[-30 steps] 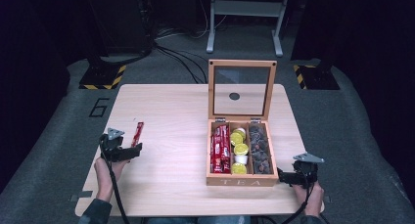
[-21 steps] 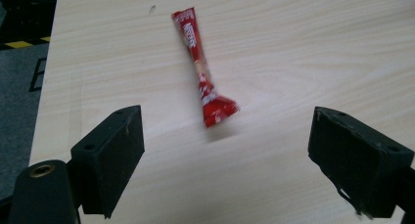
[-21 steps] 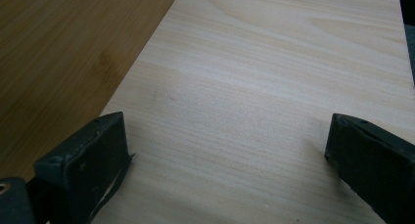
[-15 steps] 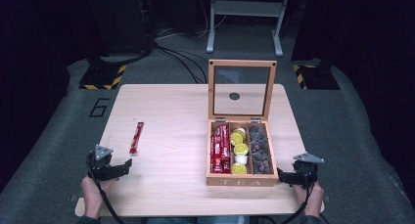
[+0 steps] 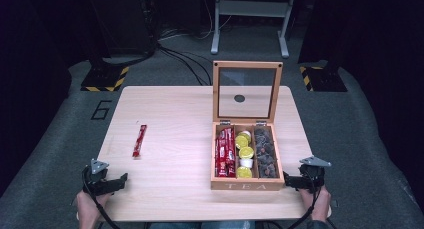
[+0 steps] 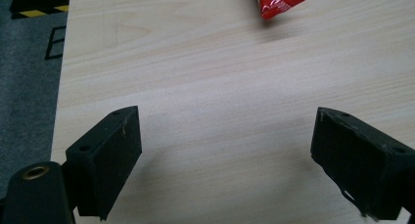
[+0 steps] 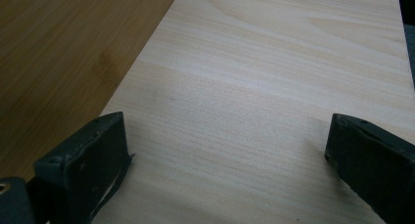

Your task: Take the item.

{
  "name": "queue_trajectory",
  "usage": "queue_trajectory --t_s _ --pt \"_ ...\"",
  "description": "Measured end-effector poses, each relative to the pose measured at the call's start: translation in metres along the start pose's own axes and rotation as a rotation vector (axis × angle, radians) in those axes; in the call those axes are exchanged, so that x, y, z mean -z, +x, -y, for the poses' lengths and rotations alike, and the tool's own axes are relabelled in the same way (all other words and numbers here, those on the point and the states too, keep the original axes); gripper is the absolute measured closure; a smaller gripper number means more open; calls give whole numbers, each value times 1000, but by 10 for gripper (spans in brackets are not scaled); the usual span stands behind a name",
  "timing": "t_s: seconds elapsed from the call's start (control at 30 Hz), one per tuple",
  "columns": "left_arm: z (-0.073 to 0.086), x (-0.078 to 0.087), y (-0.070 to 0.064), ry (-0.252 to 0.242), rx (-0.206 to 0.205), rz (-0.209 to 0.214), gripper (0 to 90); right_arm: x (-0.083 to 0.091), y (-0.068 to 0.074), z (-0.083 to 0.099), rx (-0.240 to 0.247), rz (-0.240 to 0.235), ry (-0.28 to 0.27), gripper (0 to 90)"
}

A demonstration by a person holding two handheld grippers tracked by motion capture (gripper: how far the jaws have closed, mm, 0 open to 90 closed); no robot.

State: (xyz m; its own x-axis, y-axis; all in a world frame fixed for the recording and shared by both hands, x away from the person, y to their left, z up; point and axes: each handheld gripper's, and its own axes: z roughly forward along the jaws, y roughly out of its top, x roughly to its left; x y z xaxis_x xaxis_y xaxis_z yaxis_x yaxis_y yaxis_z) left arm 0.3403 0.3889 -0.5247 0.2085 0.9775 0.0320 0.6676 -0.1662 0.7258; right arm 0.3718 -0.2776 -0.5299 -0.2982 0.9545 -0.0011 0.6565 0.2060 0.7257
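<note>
One red sachet (image 5: 139, 140) lies out near the desk's (image 5: 170, 114) left edge, both grippers (image 5: 104, 183) (image 5: 300, 181) spread empty, tea box (image 5: 246, 185) open.

One loose red sachet (image 5: 139, 140) — one wooden tea box (image 5: 246, 185), three compartments.
</note>
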Motion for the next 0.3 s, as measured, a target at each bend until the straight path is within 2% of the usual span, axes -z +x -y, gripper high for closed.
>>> queue_trajectory --t_s 0.03,0.1,0.23,0.3 --pt "1 -2 -1 -10 15 3 115 0 0 0 0 0 0 16" --pt "2 -2 0 5 6 -1 112 0 0 0 0 0 0 16" --pt "6 -4 2 -18 35 13 108 0 0 0 1 1 2 12" --pt "5 -4 2 -23 19 9 109 0 0 0 1 2 3 8"
